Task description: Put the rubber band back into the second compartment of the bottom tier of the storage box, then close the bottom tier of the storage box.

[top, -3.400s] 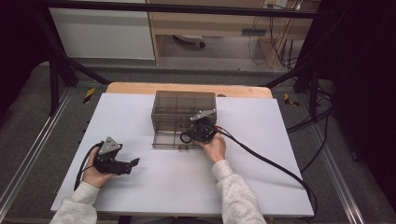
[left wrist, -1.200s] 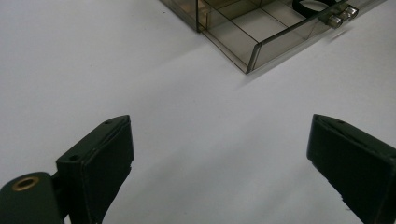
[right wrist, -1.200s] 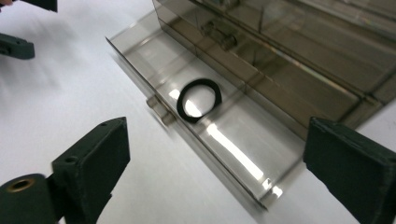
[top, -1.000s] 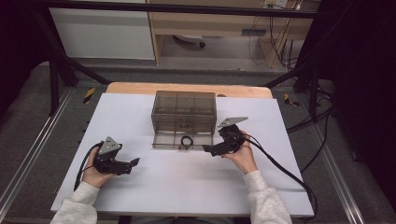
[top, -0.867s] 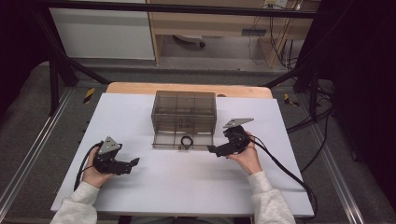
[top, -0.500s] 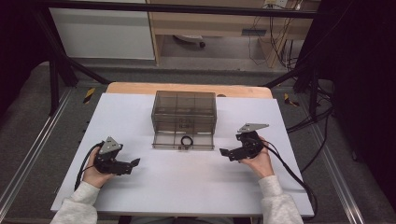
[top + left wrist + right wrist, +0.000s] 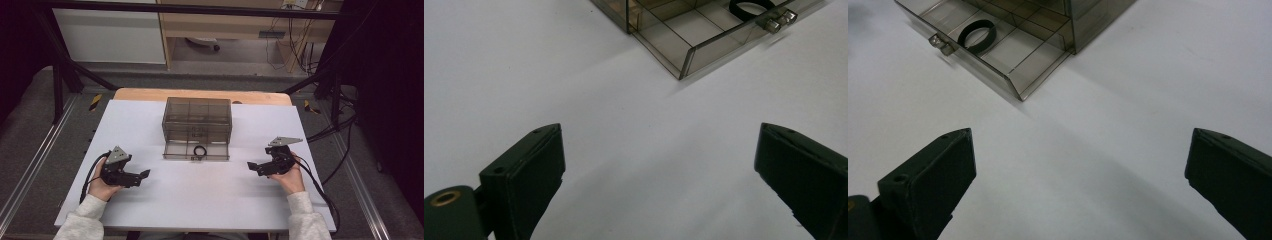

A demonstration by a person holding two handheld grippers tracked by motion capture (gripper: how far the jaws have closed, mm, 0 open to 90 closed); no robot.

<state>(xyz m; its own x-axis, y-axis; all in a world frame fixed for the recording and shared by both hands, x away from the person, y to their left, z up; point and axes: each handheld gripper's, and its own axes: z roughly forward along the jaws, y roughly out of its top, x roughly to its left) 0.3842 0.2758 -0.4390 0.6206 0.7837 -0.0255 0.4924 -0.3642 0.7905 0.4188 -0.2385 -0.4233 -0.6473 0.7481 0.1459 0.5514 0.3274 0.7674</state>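
Note:
A smoky transparent drawer cabinet (image 7: 197, 119) stands at the middle back of the white table. Its bottom drawer (image 7: 196, 151) is pulled out, and a black ring (image 7: 200, 150) lies in it near the knob (image 7: 941, 43). The ring (image 7: 977, 35) and drawer (image 7: 1013, 55) show up top in the right gripper view, the drawer (image 7: 694, 30) also in the left gripper view. My left gripper (image 7: 144, 174) rests open at the front left, empty. My right gripper (image 7: 251, 165) is open and empty, right of the drawer and apart from it.
The white table surface (image 7: 210, 195) lies between the two grippers. Black cables (image 7: 320, 190) trail off the right edge. A wooden strip (image 7: 150, 94) runs behind the cabinet, with dark frame posts and floor beyond.
My right gripper left the drawer, where it was at the ring, and drew back to the right and toward the front. The ring stays in the drawer. The left gripper has not moved.

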